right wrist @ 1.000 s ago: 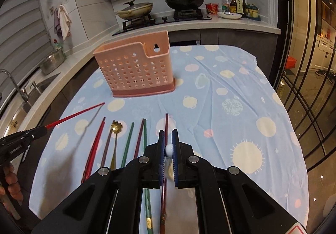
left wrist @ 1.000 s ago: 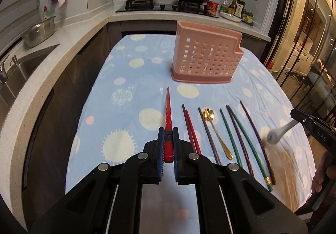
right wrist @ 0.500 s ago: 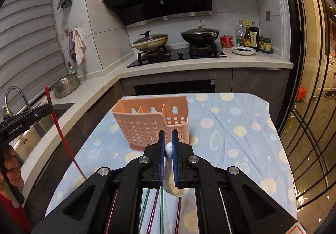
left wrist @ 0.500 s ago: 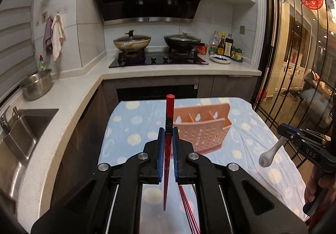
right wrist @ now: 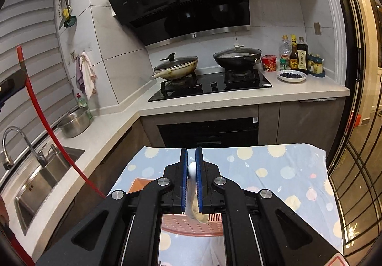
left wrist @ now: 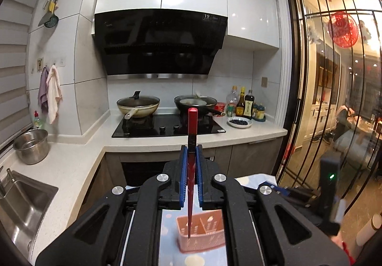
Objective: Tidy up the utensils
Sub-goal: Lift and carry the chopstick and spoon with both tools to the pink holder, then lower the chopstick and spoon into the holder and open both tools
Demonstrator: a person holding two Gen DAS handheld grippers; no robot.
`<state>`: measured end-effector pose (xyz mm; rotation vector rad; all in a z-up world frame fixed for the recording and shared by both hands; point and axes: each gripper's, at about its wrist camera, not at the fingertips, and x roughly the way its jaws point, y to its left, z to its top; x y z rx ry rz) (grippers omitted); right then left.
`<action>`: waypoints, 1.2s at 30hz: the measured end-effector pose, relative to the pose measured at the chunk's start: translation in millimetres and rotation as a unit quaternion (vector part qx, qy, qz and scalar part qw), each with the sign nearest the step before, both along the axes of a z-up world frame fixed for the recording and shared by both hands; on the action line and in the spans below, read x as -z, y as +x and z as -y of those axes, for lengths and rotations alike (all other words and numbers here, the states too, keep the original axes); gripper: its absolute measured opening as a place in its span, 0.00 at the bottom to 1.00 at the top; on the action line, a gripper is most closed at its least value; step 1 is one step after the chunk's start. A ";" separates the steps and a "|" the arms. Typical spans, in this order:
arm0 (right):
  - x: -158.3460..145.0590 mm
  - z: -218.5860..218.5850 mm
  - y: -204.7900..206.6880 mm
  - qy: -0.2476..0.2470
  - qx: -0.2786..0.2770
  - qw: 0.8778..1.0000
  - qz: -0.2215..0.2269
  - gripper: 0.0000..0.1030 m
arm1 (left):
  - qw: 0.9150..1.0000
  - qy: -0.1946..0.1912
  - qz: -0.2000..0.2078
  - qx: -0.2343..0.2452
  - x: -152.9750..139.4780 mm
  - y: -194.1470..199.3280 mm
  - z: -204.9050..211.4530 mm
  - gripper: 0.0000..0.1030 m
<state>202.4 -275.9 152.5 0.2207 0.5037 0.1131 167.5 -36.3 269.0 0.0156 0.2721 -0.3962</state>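
Observation:
My left gripper (left wrist: 191, 153) is shut on a red chopstick (left wrist: 191, 127) held upright, its lower tip hanging over the left compartment of the pink utensil holder (left wrist: 203, 235) seen below between the arms. My right gripper (right wrist: 191, 158) is shut on a white spoon (right wrist: 192, 168), bowl end hanging down over the pink holder (right wrist: 191, 225). The red chopstick (right wrist: 47, 127) and part of the left gripper also show at the left edge of the right wrist view. The right gripper body shows at the lower right of the left wrist view.
The blue dotted tablecloth (right wrist: 274, 170) covers the table under the holder. Behind it runs a counter with a hob, two woks (right wrist: 176, 65), bottles (right wrist: 296, 55) and a blueberry plate. A sink (right wrist: 43, 182) and steel pot (right wrist: 74, 122) lie left. A glass door is at right.
Both grippers lifted their utensils off the table, tilted up to vertical and moved over the pink holder. The other utensils on the cloth have dropped out of view.

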 end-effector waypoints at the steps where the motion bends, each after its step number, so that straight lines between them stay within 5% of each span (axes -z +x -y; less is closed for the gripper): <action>1: 2.4 -1.2 7.6 0.004 -0.001 1.000 -0.006 0.06 | 1.000 -0.004 -0.001 0.002 -1.2 5.5 2.4 0.07; 6: 31.6 -2.5 35.3 0.021 -0.008 0.999 -0.043 0.06 | 0.999 -0.012 -0.030 -0.004 15.2 43.6 11.0 0.07; 14: 72.5 0.0 49.0 0.018 0.014 0.996 -0.084 0.10 | 0.994 0.017 -0.108 -0.022 83.4 83.8 16.6 0.08; 16: 72.0 0.9 41.9 0.008 0.027 0.996 -0.079 0.13 | 0.993 0.019 -0.112 -0.032 92.9 80.2 11.3 0.21; 18: 68.3 0.5 32.2 -0.004 0.034 0.997 -0.070 0.17 | 0.993 0.019 -0.109 -0.042 97.4 71.9 4.9 0.50; 21: 61.0 1.4 10.6 -0.017 0.042 0.998 -0.054 0.30 | 0.993 0.027 -0.097 -0.064 103.3 56.0 -4.3 0.70; 26: 60.5 0.5 -35.7 -0.029 0.045 0.998 -0.044 0.42 | 0.991 0.034 -0.110 -0.074 118.7 22.0 -22.3 0.75; 29: 70.5 -0.8 -68.3 -0.035 0.044 0.997 -0.056 0.42 | 0.987 0.046 -0.128 -0.083 136.6 0.7 -31.0 0.82; 36: 111.3 -4.4 -145.0 -0.028 0.049 0.993 -0.105 0.43 | 0.972 0.072 -0.205 -0.092 202.4 -54.5 -46.5 0.82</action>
